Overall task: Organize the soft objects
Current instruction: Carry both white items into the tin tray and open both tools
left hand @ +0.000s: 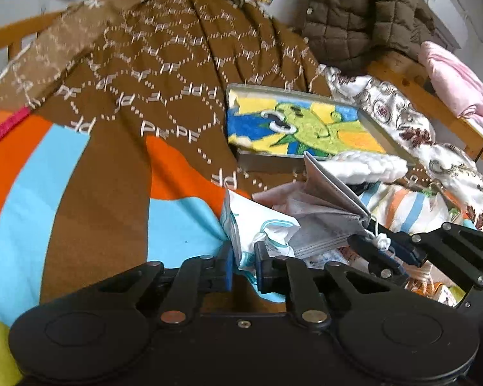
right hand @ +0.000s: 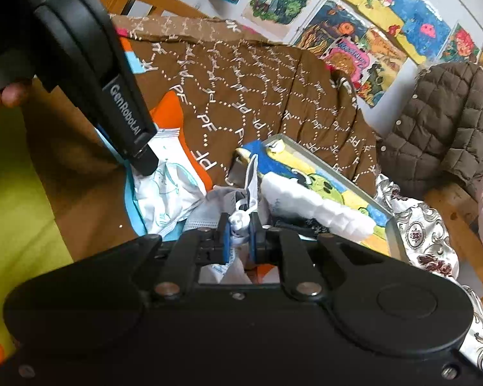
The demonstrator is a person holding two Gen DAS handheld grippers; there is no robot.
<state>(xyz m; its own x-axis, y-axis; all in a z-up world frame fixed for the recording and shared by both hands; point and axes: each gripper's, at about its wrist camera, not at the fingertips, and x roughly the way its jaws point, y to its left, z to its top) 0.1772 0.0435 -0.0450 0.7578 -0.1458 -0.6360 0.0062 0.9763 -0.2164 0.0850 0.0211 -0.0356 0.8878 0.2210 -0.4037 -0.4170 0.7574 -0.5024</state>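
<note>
A: Through the left wrist camera we see our left gripper (left hand: 243,257) with its jaws closed on the edge of a white printed plastic packet (left hand: 257,222); the packet lies on the striped bedspread (left hand: 25,193) of orange, light blue and brown, touching a grey face mask (left hand: 325,222) on its right.

B: And our right gripper (left hand: 381,251) reaches in from the right edge, its jaws pinched on the mask's white ear loop (left hand: 381,241); behind the mask lies a framed picture (left hand: 306,128) of a green cartoon figure, with a brown patterned blanket (left hand: 177,64) heaped beyond it.

A: Through the right wrist camera we find the right gripper (right hand: 238,236) clamped shut on the knotted ear loop (right hand: 240,220); the grey mask (right hand: 206,215) sits just ahead of the blue pads.

B: The left gripper (right hand: 145,160) comes down from the upper left onto the white packet (right hand: 167,189); a quilted brown jacket (right hand: 441,122) hangs at the far right, and drawings (right hand: 354,32) cover the wall.
</note>
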